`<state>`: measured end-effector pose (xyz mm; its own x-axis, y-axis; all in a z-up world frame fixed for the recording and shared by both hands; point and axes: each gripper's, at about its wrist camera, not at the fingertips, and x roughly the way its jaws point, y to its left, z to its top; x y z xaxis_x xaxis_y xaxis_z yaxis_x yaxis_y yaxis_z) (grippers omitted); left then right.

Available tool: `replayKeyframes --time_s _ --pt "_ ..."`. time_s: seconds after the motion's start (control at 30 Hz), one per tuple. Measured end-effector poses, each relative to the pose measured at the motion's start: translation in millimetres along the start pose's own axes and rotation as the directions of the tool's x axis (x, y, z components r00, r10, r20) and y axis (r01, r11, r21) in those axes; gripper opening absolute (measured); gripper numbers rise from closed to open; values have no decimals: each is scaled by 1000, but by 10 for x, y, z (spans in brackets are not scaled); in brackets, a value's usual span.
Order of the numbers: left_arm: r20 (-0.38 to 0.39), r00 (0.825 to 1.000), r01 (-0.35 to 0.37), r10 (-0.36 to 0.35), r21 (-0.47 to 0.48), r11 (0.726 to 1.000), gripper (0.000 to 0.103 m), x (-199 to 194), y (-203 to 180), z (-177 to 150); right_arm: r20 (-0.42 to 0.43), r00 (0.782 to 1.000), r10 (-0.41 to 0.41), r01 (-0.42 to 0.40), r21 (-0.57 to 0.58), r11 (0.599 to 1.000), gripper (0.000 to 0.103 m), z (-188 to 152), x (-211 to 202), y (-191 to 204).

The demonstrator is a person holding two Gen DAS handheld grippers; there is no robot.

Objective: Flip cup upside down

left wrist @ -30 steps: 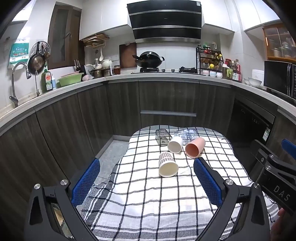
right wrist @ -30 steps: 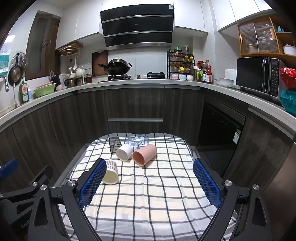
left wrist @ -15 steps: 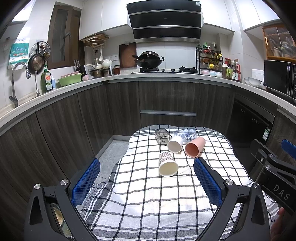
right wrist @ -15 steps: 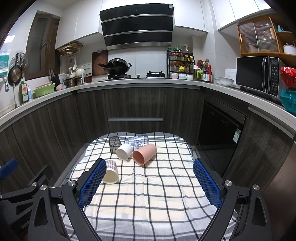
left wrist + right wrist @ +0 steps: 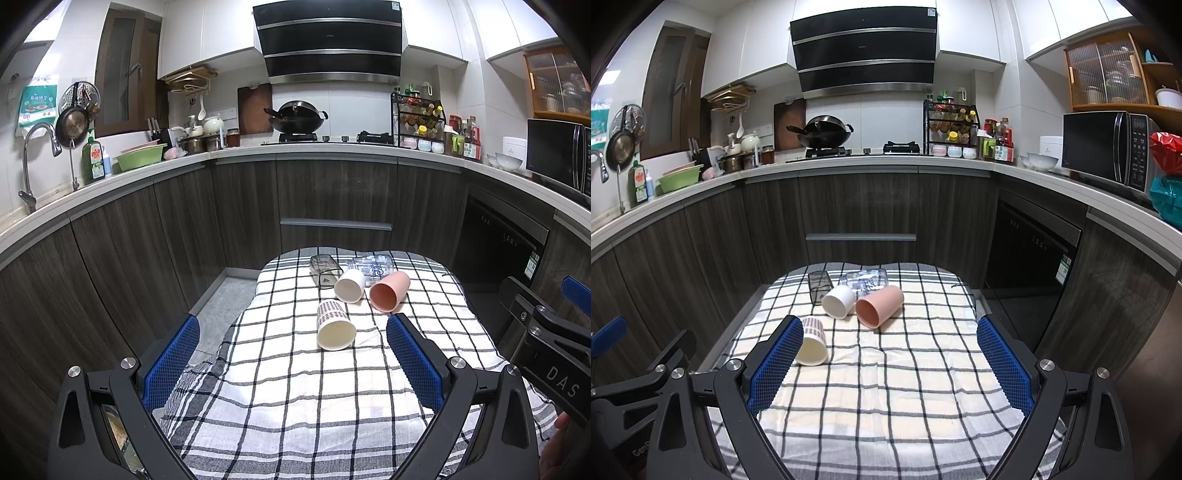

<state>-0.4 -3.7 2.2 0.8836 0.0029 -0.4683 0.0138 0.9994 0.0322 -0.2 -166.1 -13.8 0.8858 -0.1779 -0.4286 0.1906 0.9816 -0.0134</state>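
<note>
Several cups lie on their sides on a checked cloth (image 5: 295,398): a patterned cream cup (image 5: 334,325), a white cup (image 5: 350,285), a pink cup (image 5: 389,290), a dark clear cup (image 5: 325,270) and a clear printed cup (image 5: 371,266). My left gripper (image 5: 293,360) is open and empty, hanging short of the patterned cup. My right gripper (image 5: 890,363) is open and empty; in its view the patterned cup (image 5: 812,347) sits just behind its left finger, with the white cup (image 5: 839,301) and the pink cup (image 5: 879,305) farther back.
The cloth (image 5: 886,387) covers a small table with dark kitchen cabinets (image 5: 860,214) beyond its far edge. The floor (image 5: 221,306) drops off to the left. The right gripper's body (image 5: 546,339) shows at the right of the left wrist view.
</note>
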Motion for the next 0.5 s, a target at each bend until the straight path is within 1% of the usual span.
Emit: replayKeyframes --time_s 0.5 --pt "8 1000 -13 13 -5 1000 103 29 35 -42 -4 1000 1 -1 2 1000 95 -7 4 10"
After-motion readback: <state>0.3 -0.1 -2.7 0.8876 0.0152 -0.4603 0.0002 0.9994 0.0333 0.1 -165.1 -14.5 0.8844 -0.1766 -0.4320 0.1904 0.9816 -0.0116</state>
